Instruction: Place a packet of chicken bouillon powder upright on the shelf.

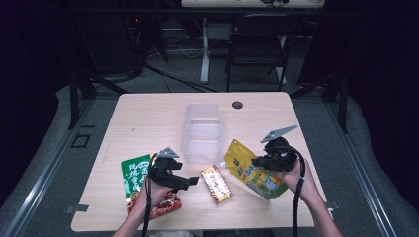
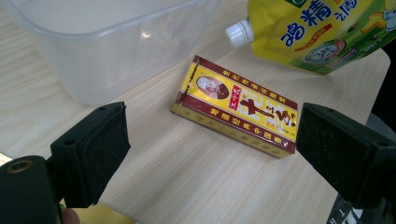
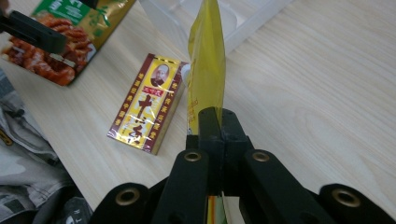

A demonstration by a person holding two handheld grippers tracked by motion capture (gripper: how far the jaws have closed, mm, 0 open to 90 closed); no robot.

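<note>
Right gripper view: right gripper (image 3: 218,122) clamped on yellow pouch (image 3: 206,56).

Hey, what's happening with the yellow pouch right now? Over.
Right tongs shut on pouch edge. Left tongs open over the box, holding nothing. Clear tub just behind, nothing between pouch and tub.

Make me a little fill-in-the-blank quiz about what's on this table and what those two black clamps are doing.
1. The right gripper is shut on the edge of the ____ pouch.
2. The left gripper has its jaws ____, with nothing between them.
3. The red and yellow box lies flat on the table, near the clear plastic ____.

Missing words: yellow; open; container
</note>
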